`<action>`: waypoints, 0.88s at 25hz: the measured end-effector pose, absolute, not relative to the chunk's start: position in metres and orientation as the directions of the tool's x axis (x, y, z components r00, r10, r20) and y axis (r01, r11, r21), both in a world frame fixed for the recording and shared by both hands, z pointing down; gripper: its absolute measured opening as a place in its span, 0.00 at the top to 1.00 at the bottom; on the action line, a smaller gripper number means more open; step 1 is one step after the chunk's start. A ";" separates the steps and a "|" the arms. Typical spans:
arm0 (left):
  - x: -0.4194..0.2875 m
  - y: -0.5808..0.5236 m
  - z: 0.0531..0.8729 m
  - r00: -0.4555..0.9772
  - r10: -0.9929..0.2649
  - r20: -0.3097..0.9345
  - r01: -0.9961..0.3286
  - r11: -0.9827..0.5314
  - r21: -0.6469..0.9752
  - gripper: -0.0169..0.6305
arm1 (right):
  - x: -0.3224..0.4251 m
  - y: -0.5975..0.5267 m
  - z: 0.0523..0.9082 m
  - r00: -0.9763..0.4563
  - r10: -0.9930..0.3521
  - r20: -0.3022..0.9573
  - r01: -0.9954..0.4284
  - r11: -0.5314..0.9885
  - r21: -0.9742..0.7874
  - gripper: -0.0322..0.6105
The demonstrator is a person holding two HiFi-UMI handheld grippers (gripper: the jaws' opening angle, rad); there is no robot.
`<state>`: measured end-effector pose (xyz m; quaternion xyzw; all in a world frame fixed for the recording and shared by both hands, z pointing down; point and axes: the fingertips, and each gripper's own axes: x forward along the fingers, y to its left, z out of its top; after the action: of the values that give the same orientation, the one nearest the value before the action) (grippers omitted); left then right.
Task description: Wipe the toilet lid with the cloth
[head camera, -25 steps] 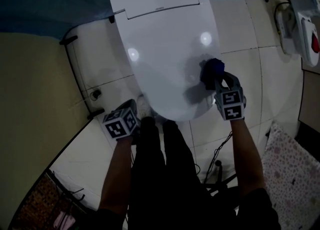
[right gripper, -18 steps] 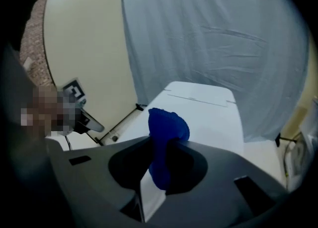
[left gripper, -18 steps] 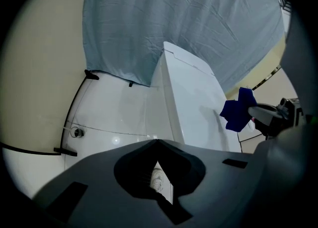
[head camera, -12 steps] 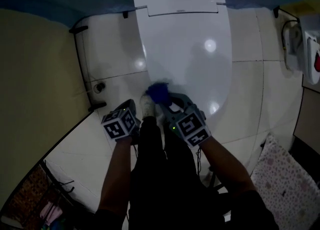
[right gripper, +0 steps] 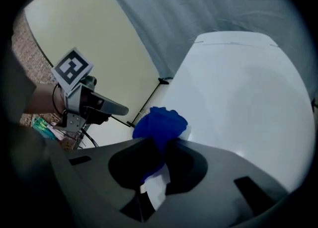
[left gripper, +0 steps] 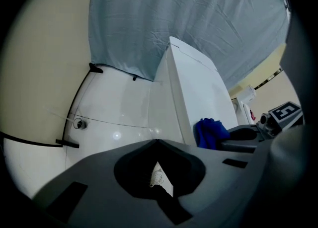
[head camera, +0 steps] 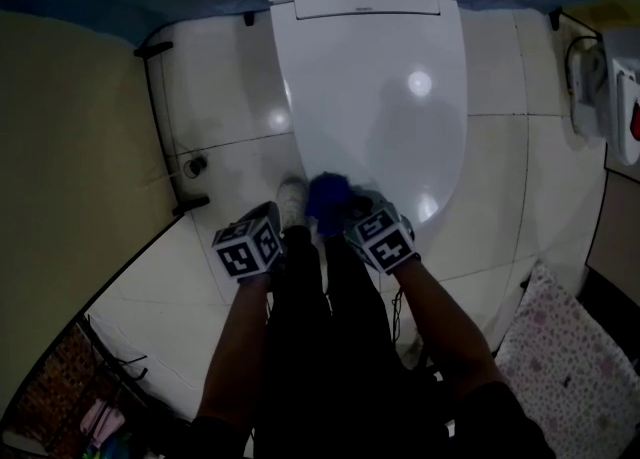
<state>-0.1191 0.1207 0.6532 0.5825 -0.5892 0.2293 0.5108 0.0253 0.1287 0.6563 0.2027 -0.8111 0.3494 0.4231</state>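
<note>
Blue cloth point(head camera: 325, 201) in right tongs point(head camera: 342, 215) touches toilet lid point(head camera: 385, 97) near front edge.

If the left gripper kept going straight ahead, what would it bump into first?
Probably the white floor tiles just beside the toilet. The left gripper points there with its jaws together, though depth is unclear.

The toilet lid point(head camera: 380, 77) is shining as smooth, glossy white plastic. The cloth point(right gripper: 161, 122) I am pinching is looking like soft, crumpled blue fabric. My right gripper point(right gripper: 159, 143) and left gripper point(left gripper: 158, 141) are showing matt dark grey plastic. The floor tiles point(head camera: 220, 87) are gleaming, glazed.
</note>
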 end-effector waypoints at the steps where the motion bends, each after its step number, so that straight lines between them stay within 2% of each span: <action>1: -0.112 0.118 0.652 0.212 -0.449 0.868 -0.924 0.199 0.328 0.99 | 0.037 0.130 0.661 -0.540 -0.027 0.841 -0.632 0.673 -0.384 0.85; 10: -0.057 0.095 0.649 0.282 -0.430 0.858 -0.938 0.064 0.341 0.99 | 0.108 0.122 0.668 -0.481 -0.102 0.871 -0.674 0.679 -0.292 0.85; 15: -0.035 0.087 0.649 0.302 -0.419 0.856 -0.940 0.018 0.340 0.99 | 0.150 0.119 0.668 -0.462 -0.101 0.881 -0.686 0.671 -0.282 0.85; 22: -0.018 0.084 0.654 0.311 -0.397 0.864 -0.943 -0.016 0.332 0.99 | 0.217 0.104 0.667 -0.403 -0.165 0.900 -0.742 0.634 -0.217 0.85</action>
<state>-0.0176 0.0837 0.6541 0.6531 -0.5128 0.2857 0.4783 0.2171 0.1038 0.6672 0.2919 -0.7771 0.3127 0.4616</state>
